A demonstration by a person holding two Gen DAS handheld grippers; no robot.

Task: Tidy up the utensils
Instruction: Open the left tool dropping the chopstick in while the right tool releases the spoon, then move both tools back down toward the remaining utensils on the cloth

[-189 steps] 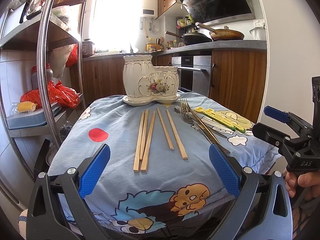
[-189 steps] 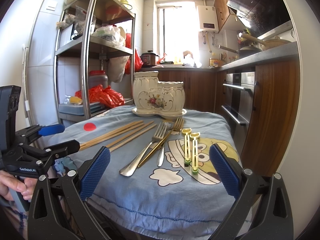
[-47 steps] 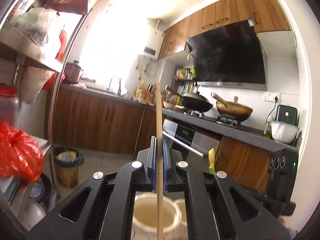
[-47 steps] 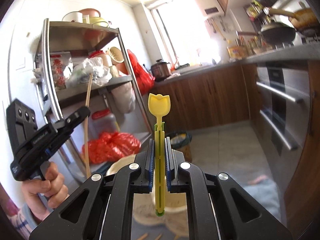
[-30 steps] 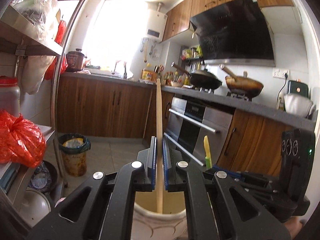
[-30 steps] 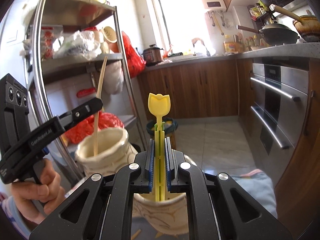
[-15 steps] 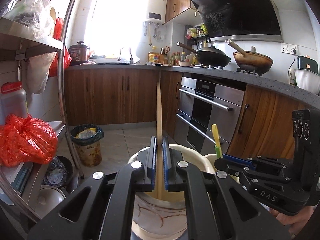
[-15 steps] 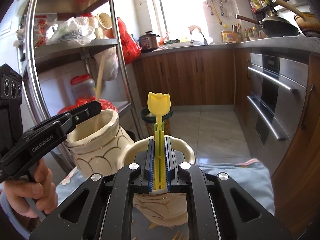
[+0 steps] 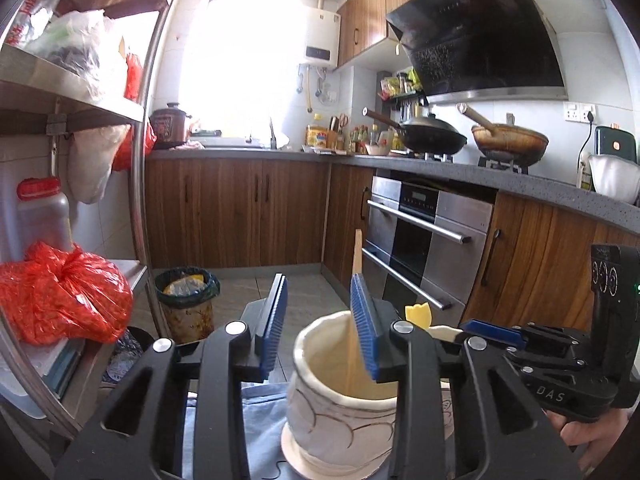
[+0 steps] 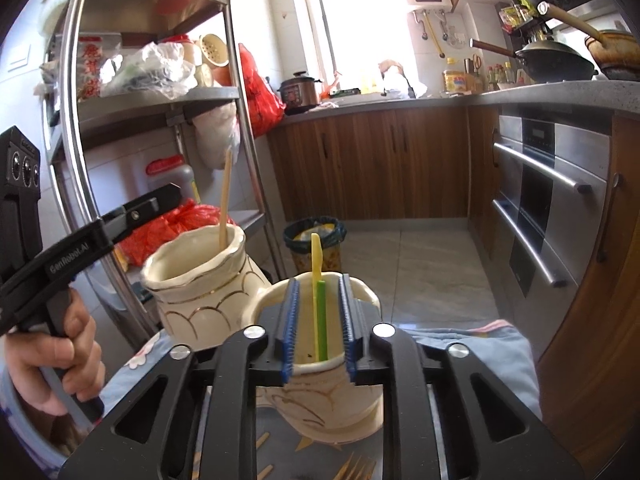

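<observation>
Let go of both pieces since half a second ago. Left tool (image 9: 319, 322) spread wide, chopstick (image 9: 355, 308) leaning free inside taller pot (image 9: 340, 412). Right tool (image 10: 319, 326) parted too, yellow-green fork (image 10: 319, 304) standing loose in shorter pot (image 10: 320, 396). Both pots on blue cloth (image 10: 492, 344), forks (image 10: 356, 468) lying below.
</observation>
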